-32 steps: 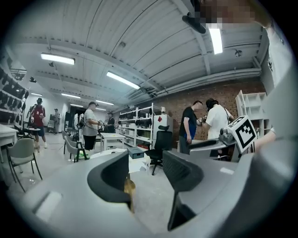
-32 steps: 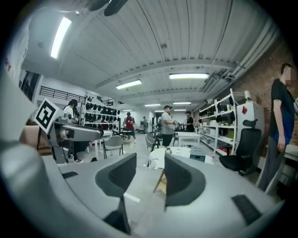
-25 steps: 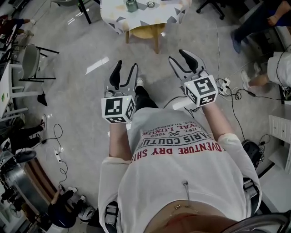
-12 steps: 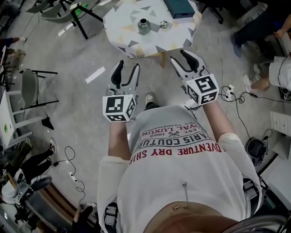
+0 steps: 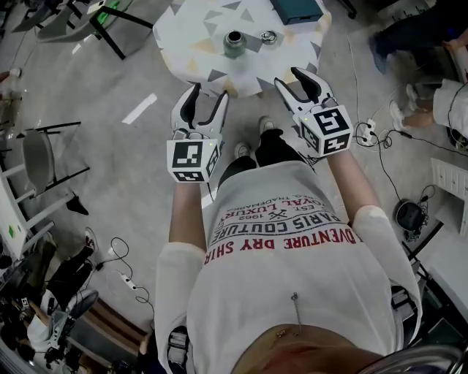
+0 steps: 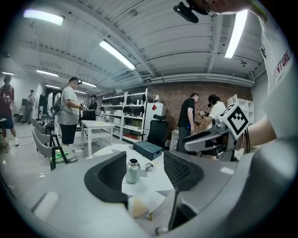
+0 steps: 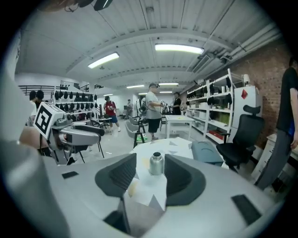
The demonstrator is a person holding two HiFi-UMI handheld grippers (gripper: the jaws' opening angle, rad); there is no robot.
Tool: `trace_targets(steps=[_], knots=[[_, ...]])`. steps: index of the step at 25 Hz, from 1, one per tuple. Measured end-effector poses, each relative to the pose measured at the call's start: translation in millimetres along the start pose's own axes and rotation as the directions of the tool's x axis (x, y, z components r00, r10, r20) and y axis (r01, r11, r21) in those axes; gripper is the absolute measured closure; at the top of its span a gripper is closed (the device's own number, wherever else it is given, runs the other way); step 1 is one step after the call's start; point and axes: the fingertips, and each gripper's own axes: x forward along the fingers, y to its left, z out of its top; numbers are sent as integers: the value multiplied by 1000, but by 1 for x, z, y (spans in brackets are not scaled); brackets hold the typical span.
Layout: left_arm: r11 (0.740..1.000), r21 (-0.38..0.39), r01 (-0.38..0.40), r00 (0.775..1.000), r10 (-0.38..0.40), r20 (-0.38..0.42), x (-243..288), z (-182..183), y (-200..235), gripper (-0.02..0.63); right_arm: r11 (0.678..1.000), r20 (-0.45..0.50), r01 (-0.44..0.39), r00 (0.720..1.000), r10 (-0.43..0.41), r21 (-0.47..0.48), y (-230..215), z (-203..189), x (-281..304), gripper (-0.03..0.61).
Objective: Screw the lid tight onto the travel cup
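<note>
A steel travel cup (image 5: 234, 42) stands upright and uncapped on a small white patterned table (image 5: 194, 51). Its round lid (image 5: 269, 36) lies beside it to the right. Both are some way ahead of my grippers, which I hold in the air short of the table's near edge. My left gripper (image 5: 206, 102) is empty and its jaws are opening. My right gripper (image 5: 295, 82) is open with nothing in it. The left gripper view frames the cup (image 6: 133, 171) and lid (image 6: 148, 167) between the jaws. The right gripper view shows the cup (image 7: 156, 163) centred between its jaws.
A teal box (image 5: 296, 9) lies at the table's far side. Chairs (image 5: 44, 150) and stands sit to the left. Cables and a power strip (image 5: 365, 135) lie on the floor at right. Several people stand or sit around, with shelves (image 6: 125, 118) behind.
The table with the cup and lid has come further into the head view and closer to both grippers. The grippers stay out in front, empty.
</note>
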Motion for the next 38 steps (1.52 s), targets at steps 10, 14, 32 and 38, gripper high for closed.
trace_targets(steps=[10,14,32,38], knots=[[997,17,75,991,-73,-111,111,-45,26,317,995,-201,-99,975,98,8,-74,-39,98,402],[997,15,70,986,-67,-153,155,-64,41,282,990,-290,-144,946,141,10,-106,-58,138,391],[990,87,107,942,-73,-328,241,-167,51,213,873,-615,-454,744,262,-176,-136,-149,225,334],[990,70,123,954,-99,-282,255,-165,55,215,840,-663,-506,699,268,-194,-138,-157,235,334]])
